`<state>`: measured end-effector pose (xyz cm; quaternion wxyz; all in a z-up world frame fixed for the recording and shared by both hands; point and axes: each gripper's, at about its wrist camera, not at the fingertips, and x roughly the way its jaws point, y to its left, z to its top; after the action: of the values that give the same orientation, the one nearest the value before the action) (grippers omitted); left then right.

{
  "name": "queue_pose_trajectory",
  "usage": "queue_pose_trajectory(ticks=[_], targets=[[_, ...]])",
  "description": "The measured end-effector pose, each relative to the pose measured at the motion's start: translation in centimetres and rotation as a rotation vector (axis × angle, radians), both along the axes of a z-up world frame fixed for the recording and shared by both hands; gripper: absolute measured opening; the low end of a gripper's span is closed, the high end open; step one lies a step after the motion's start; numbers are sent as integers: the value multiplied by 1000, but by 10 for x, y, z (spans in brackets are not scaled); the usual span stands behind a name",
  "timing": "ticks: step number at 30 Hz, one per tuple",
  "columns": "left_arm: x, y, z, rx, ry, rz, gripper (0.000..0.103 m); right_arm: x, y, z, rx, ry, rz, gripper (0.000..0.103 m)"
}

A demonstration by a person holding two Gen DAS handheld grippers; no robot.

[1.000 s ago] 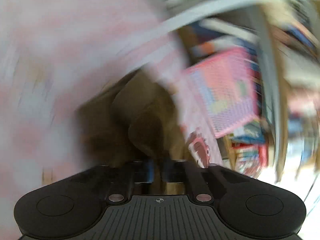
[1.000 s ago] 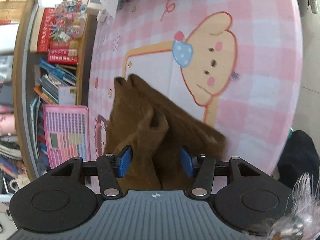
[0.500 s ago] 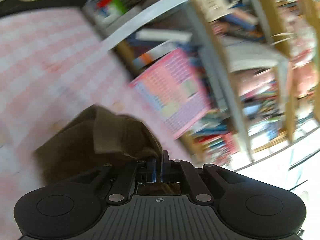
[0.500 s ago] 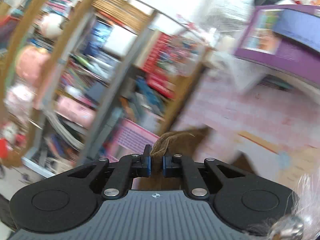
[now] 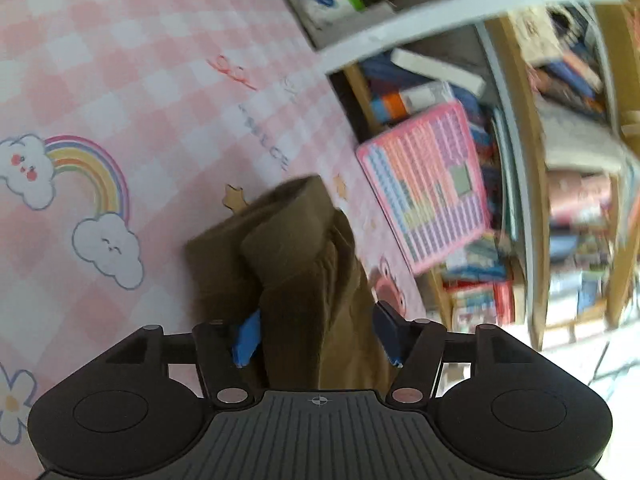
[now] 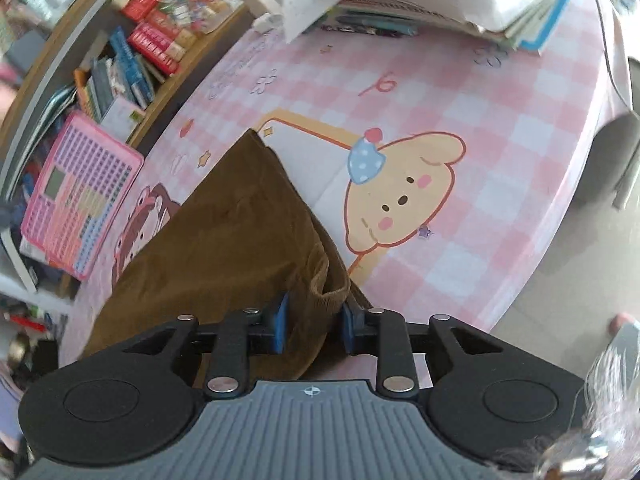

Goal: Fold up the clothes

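Note:
A brown corduroy garment (image 6: pixel 224 236) lies folded on a pink checked tablecloth (image 6: pixel 480 128) with cartoon prints. In the right wrist view my right gripper (image 6: pixel 313 326) is open, its blue pads either side of a rolled hem of the garment. In the left wrist view the same garment (image 5: pixel 296 264) lies in layers, and my left gripper (image 5: pixel 316 336) is open wide with the cloth between its blue pads, not pinched.
A pink keypad toy (image 5: pixel 428 184) leans against a bookshelf (image 5: pixel 560 160) beside the table. Stacked books and papers (image 6: pixel 440 4) sit at the table's far end. The table's right edge (image 6: pixel 576 216) drops to the floor.
Both grippers were shut on the brown garment half a second ago and are now open. The garment now lies down on the tablecloth.

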<state>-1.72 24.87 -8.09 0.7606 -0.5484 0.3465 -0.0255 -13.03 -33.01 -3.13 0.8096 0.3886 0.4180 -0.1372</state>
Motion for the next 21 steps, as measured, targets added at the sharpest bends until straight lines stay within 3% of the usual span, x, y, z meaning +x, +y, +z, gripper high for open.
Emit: queue_pose_trajectory(ticks=[1,2,4,6,8,10,12,13,16,18,21], targets=[[2,1,-3,-14,24,32,35,0,2,-1,-13,4,7,10],[2,0,1,1,10,37,10,-1,4,-2,-26,7,14,10],[0,-4,16,53,-52,24,8,-1,9,-4,-52,15,28,8],[-7,-12,38,158,-146,-35,7,-1,12,-4,-82,17,43,8],[-15,-14,47,250,-176,-62,7,-1,15,-3,-107,21,59,8],[-9,-6,20,238,-59,-66,7,-1,17,-3,-126,23,70,8],[-4,0,-7,216,48,-68,10,1,19,-2,-145,27,84,8],[-6,1,-11,206,43,-61,12,1,20,-1,-154,29,91,8],[-17,2,-3,194,10,-44,34,2,23,0,-184,37,109,8],[-25,4,2,219,22,-6,61,1,24,3,-215,47,107,9],[-26,3,-1,225,58,-2,69,0,27,7,-261,62,104,18]])
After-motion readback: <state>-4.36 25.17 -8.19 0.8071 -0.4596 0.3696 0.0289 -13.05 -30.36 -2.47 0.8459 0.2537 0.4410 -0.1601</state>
